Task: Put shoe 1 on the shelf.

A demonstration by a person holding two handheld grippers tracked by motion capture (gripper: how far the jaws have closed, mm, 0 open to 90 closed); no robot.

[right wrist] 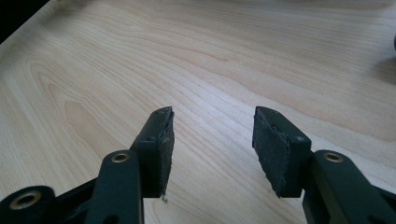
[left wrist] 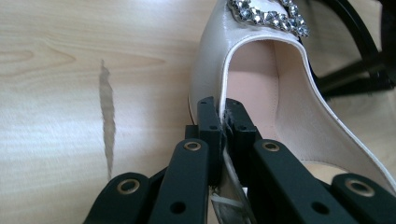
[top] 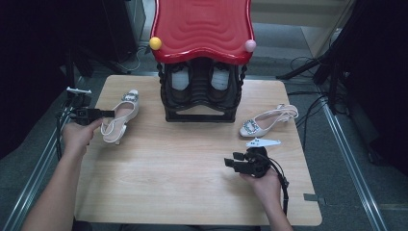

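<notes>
A cream heeled shoe [top: 121, 115] with a jewelled buckle lies at the table's left side. My left gripper [top: 109, 114] is shut on the shoe's side wall; the left gripper view shows the shoe's rim [left wrist: 225, 70] pinched between the two jaws, my left gripper [left wrist: 223, 108] closed tight. A matching shoe [top: 267, 121] lies at the right, near the rack. My right gripper [top: 230, 160] hovers over bare wood near the front right, pointing left. In the right gripper view my right gripper [right wrist: 212, 130] stands open with nothing between its pads.
A black shoe rack [top: 199, 94] with a red wavy top [top: 202, 26] stands at the back centre, holding a dark pair of shoes. A white tag [top: 263, 142] lies by the right shoe. The wooden table [top: 192, 183] has free room in front.
</notes>
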